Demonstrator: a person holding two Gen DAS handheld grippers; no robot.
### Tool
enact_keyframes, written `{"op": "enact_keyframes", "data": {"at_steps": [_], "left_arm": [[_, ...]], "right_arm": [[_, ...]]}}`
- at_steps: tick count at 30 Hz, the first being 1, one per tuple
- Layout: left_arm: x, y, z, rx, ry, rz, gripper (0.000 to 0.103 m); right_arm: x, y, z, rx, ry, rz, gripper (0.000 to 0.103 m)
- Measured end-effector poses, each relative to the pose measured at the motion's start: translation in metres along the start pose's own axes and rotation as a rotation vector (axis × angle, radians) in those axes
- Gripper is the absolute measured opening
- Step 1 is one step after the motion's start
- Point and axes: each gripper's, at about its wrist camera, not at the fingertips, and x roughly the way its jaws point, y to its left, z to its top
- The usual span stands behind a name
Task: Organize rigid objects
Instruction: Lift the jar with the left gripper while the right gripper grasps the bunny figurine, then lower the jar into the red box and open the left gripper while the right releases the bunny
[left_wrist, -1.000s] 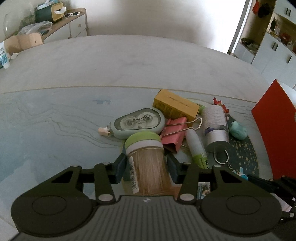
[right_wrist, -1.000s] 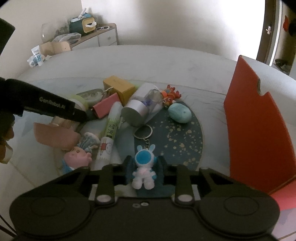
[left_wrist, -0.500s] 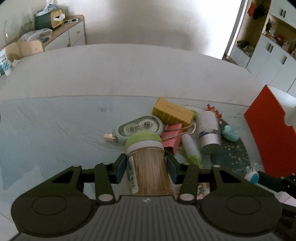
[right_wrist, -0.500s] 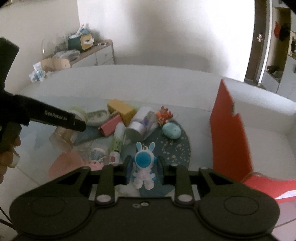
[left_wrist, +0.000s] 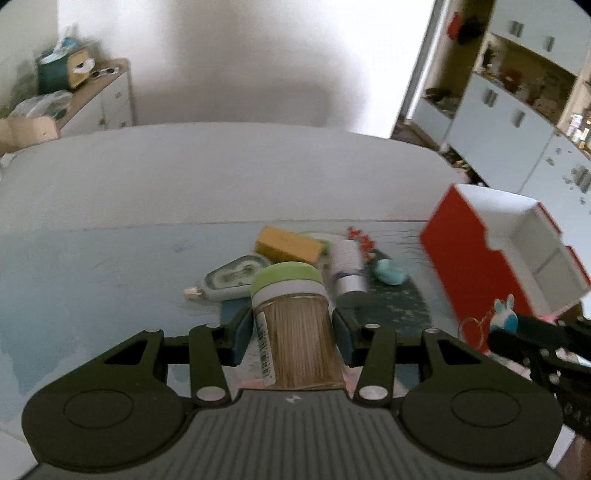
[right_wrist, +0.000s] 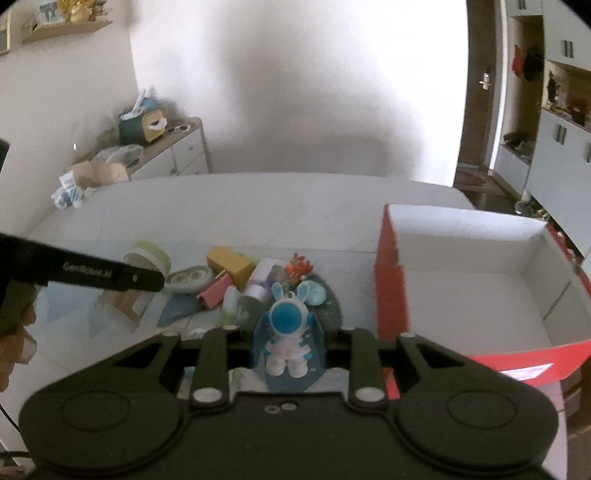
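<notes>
Now | left gripper (left_wrist: 291, 334) clamps round clear toothpick jar (left_wrist: 293, 332) | right gripper (right_wrist: 289, 345) pinches glossy rabbit figurine (right_wrist: 288, 334)

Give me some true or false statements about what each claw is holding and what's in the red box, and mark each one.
1. The left claw grips a green-lidded toothpick jar. True.
2. The right claw is empty. False: it is shut on a blue-and-white bunny astronaut keychain.
3. The red box shows a bare white inside. True.
4. The yellow box is inside the red box. False: it lies on the table among the clutter.
</notes>
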Motion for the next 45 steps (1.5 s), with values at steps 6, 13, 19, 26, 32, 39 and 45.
{"op": "enact_keyframes", "data": {"at_steps": [6,13,19,26,32,39,45], "left_arm": [[-0.024,-0.025,0.010,0.057,-0.017,-0.078,0.047],[-0.034,-0.063,0.023,0.130,-0.032,-0.150,0.047],[-0.030,-0.102,0.035,0.186,-0.041,-0.179,0.047],[-0.011,-0.159,0.050,0.212,-0.044,-0.180,0.047],[0.013,-0.212,0.061,0.224,-0.040,-0.184,0.047],[0.055,-0.266,0.074,0.228,0.001,-0.169,0.047],[0.100,-0.294,0.075,0.237,0.077,-0.137,0.047]], "right_arm": [[-0.023,-0.017,0.012,0.044,-0.012,-0.036,0.027],[-0.037,-0.051,0.023,0.075,-0.027,-0.081,0.027],[-0.037,-0.092,0.029,0.115,-0.026,-0.092,0.027],[-0.034,-0.146,0.032,0.106,-0.017,-0.077,0.027],[-0.022,-0.193,0.035,0.092,0.009,-0.058,0.027],[-0.002,-0.236,0.031,0.074,0.059,-0.040,0.027],[0.022,-0.255,0.024,0.041,0.119,-0.019,0.027]]}}
